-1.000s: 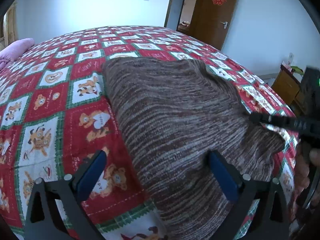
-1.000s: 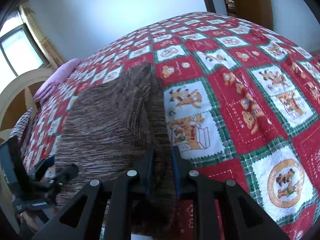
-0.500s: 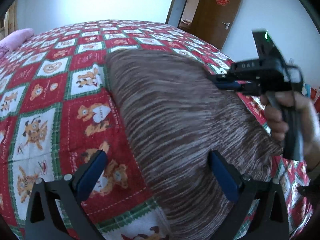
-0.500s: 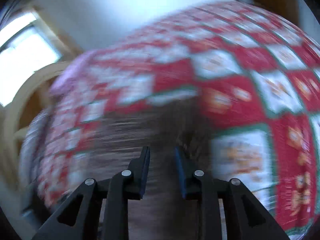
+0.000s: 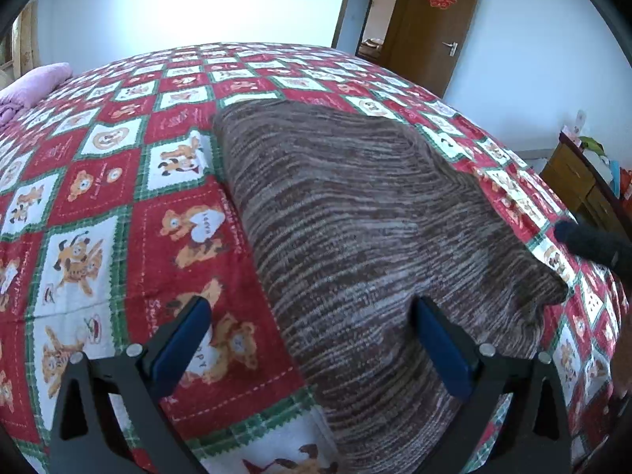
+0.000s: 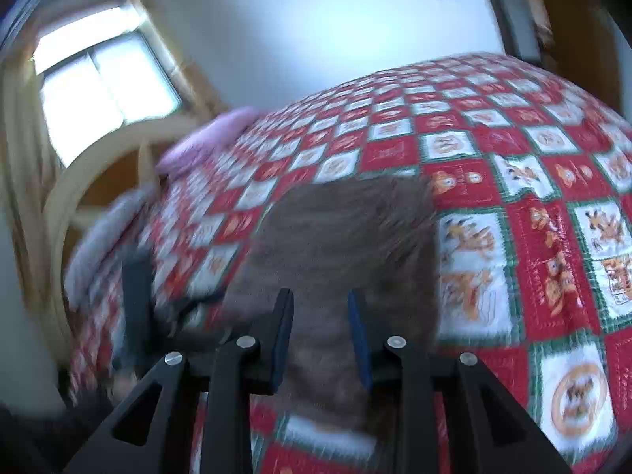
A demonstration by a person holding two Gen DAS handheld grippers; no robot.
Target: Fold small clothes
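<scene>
**Both grippers clear of the folded knit**

Left gripper [image 5: 312, 339]: blue-padded fingers [image 5: 181, 343] spread wide, nothing pinched. One finger at 7 o'clock over the quilt, the other at 5 o'clock over the near part of the garment; contact with the fabric below cannot be judged.

Right gripper [image 6: 320, 331]: jaws parted by a modest gap after just opening, nothing between the pads. Knit visible through the gap, beyond the fingertips; pads not pressing on it. View smeared by motion.

Brown striped knit garment [image 5: 367, 237]: lying flat on the bed, filling the centre of the left wrist view from 12 down to 6 o'clock, left edge straight, right corner bunched at 4 o'clock. In the right wrist view, dead centre, just past the pads.

Red-and-white bear-print quilt [image 5: 98, 181]: under everything. On the heart patch at 9 o'clock of the garment, letters reading roughly "Love", upside down; stitched script on the red squares too small to read. Letters "PPY" on the patch beside the left finger.

Wooden door [image 5: 430, 23] at 1 o'clock: red paper-cut character pasted near the top. Pink pillow [image 5: 35, 83] at 10 o'clock. Dark fuzzy sleeve [image 5: 588, 245] entering at 3 o'clock.
</scene>
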